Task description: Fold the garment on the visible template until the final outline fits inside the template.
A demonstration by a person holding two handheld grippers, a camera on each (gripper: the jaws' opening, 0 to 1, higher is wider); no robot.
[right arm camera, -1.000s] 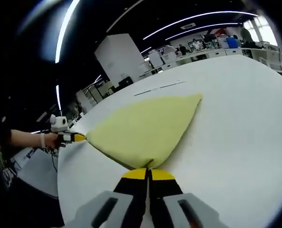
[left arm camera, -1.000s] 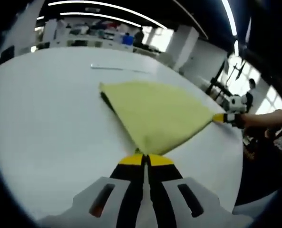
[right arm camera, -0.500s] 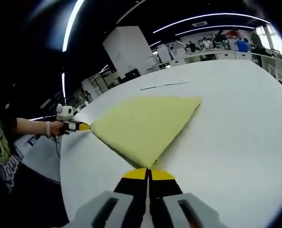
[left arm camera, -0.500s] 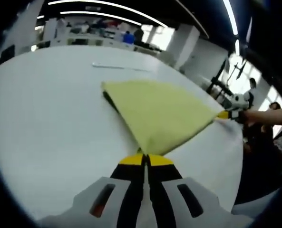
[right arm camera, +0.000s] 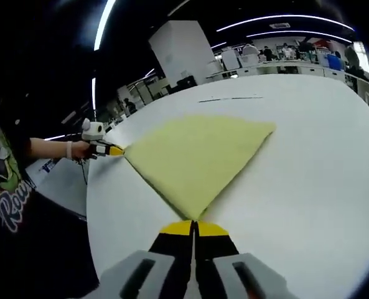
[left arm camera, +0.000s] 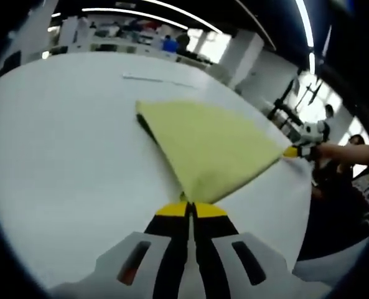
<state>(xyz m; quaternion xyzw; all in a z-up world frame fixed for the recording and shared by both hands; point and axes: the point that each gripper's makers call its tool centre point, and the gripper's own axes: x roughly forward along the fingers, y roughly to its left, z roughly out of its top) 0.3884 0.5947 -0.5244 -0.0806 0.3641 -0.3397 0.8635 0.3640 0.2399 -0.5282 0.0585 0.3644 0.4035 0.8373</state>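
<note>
The left gripper is showing in the left gripper view with its yellow-tipped jaws pressed together, pinching one corner of the yellow garment. The right gripper is showing in the right gripper view in the same condition: jaws closed tight, clamping another corner of the garment.

The garment is lying spread on the white bench, forming a roughly triangular, fan-like shape that is widening away from each pinched corner. In the left gripper view, a dark edge is running along the garment's left side, just above the bench surface. The cloth is appearing taut between the two held corners.

In the left gripper view, the right gripper is entering from the right, its yellow tip touching the garment's far corner, with the person's hand behind it. In the right gripper view, the left gripper is entering from the left, touching the opposite corner, held by the person's hand.

A thin dark line is lying on the bench beyond the garment, well apart from it. The person's dark printed shirt is showing at the left edge of the right gripper view.
</note>
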